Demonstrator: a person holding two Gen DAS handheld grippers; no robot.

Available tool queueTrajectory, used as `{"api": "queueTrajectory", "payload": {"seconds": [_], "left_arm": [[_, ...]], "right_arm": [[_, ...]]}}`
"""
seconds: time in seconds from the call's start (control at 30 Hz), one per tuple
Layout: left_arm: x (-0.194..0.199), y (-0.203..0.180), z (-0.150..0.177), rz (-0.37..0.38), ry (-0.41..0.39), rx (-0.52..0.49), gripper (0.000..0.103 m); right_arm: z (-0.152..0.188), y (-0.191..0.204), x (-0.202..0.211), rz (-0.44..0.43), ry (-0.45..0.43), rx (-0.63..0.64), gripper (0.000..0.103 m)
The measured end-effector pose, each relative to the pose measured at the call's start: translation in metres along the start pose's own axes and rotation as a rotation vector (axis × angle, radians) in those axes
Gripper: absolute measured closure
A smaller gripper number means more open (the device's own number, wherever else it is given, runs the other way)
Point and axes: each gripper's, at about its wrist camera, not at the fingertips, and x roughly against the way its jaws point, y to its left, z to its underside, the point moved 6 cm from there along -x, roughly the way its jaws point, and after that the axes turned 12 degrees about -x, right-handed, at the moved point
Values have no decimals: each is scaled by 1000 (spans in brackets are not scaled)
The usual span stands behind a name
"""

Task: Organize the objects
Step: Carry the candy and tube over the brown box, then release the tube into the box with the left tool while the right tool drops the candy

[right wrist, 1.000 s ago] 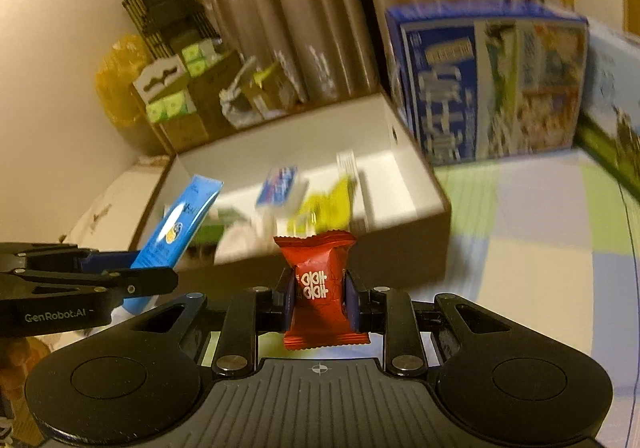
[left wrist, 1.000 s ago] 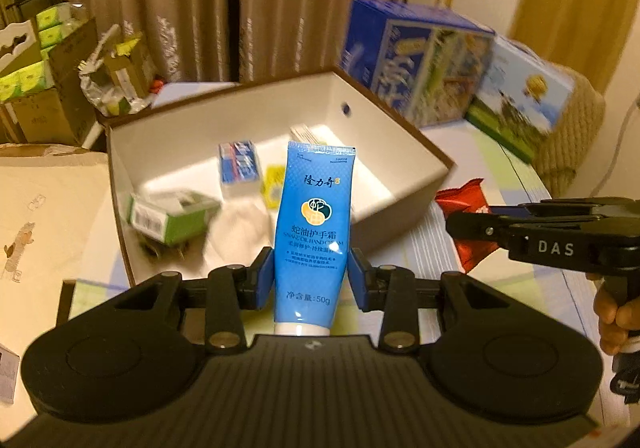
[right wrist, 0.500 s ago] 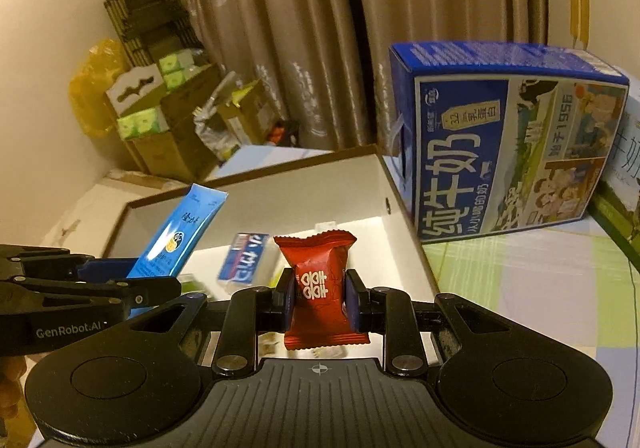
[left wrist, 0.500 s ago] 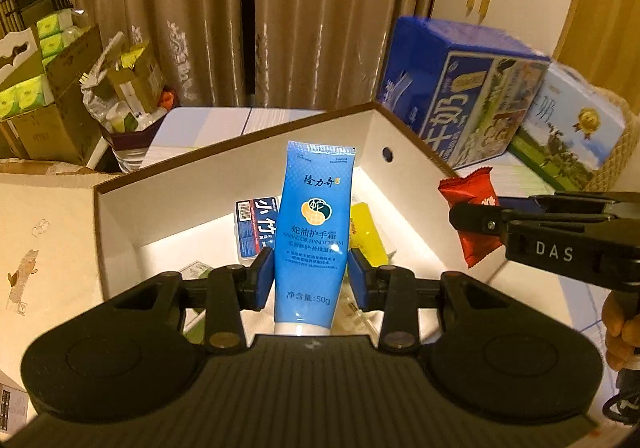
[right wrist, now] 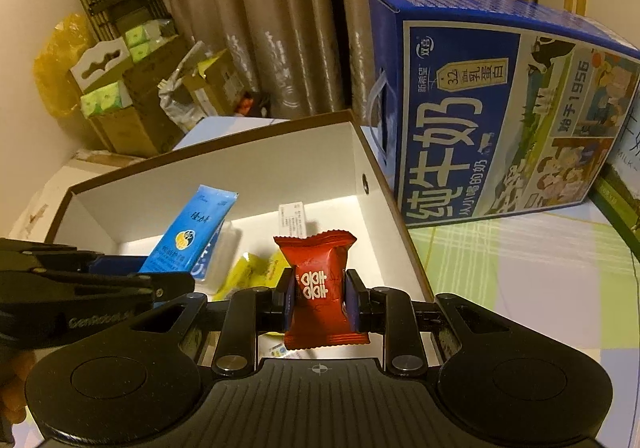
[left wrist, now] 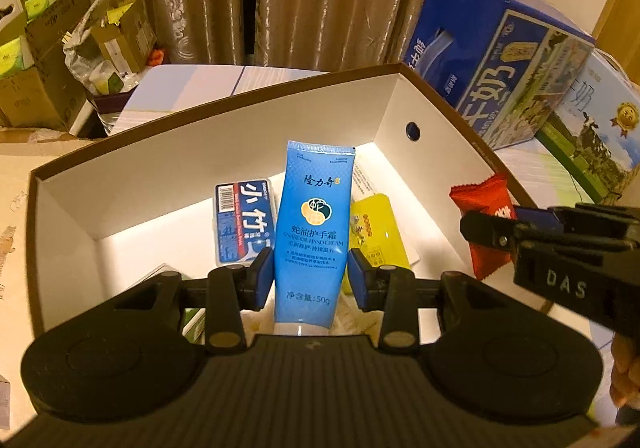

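My left gripper point(left wrist: 311, 278) is shut on a blue hand cream tube point(left wrist: 312, 232), held upright over the inside of the brown-rimmed white box point(left wrist: 200, 167). My right gripper point(right wrist: 319, 304) is shut on a red candy packet point(right wrist: 318, 288), which hangs above the box point(right wrist: 240, 175) near its right wall. In the left wrist view the right gripper point(left wrist: 492, 232) and the red candy packet point(left wrist: 486, 203) sit at the right, by the box's right rim. In the right wrist view the left gripper point(right wrist: 152, 268) with the blue tube point(right wrist: 192, 232) is at the left.
In the box lie a blue packet point(left wrist: 245, 219), a yellow packet point(left wrist: 374, 232) and other small items. A large blue milk carton point(right wrist: 500, 119) stands just right of the box on a checked cloth. Cardboard boxes point(left wrist: 44, 87) and curtains fill the back left.
Both grippers have moved forward over the box, still holding their items. The tube and the candy now hang above the box's inside rather than in front of it.
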Motion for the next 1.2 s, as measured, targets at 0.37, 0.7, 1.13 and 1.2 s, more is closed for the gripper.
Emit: {"api": "queueTrajectory", "payload": {"seconds": [0.37, 0.7, 1.13, 1.2], "left_arm": [[-3, 7, -11, 19, -37, 6, 33], [12, 20, -7, -11, -51, -14, 24], [35, 23, -8, -27, -92, -38, 11], [41, 23, -7, -31, -106, -36, 7]], "right_arm": [[-8, 1, -5, 40, -25, 20, 80], [-17, 1, -5, 62, -47, 34, 80], [-26, 10, 2, 45, -116, 81, 57], [-24, 8, 8, 36, -119, 64, 56]]}}
